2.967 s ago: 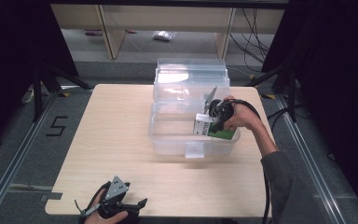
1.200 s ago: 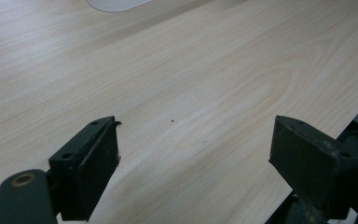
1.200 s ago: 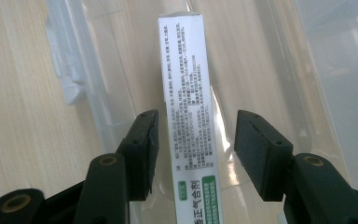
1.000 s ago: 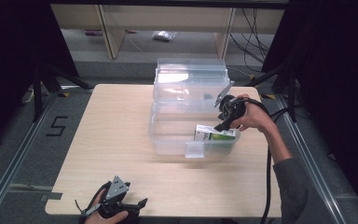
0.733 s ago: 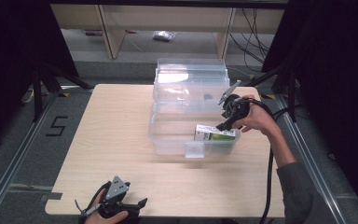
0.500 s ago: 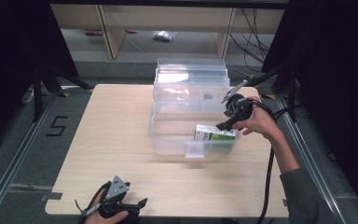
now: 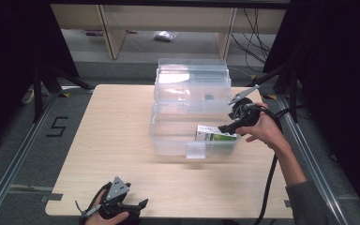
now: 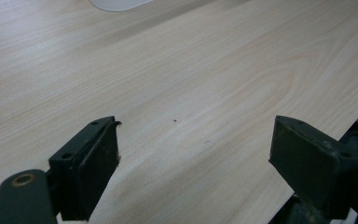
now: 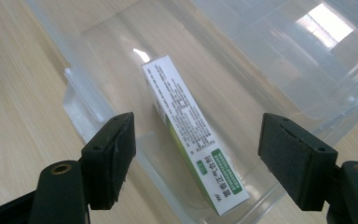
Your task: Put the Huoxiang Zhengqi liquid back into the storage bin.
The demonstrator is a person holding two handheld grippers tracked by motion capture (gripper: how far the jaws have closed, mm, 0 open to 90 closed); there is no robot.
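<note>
A white and green box (image 7: 214, 135) (image 9: 186, 126) lies on its side in the front right corner of a clear plastic bin (image 7: 155, 136) (image 9: 81, 107) in the middle of the table. My right gripper (image 7: 223, 127) (image 9: 196, 140) hovers just above the bin's right rim and points down at the box. Its jaws have just been opening and stand apart, clear of the box, with nothing gripped. My left gripper (image 7: 139, 205) (image 8: 196, 144) rests open at the table's front left edge, over bare wood.
The bin's clear lid (image 7: 192, 77) stands open behind it. The wooden table (image 7: 112, 122) has free room left of the bin and in front of it. A black cable (image 7: 267, 183) trails from the right gripper. Shelf legs stand beyond the table.
Three seconds ago the right gripper held the box over the bin. A second ago the box lay in the bin. Since then the gripper has drawn back to the right with wider jaws. The left gripper stayed still.
</note>
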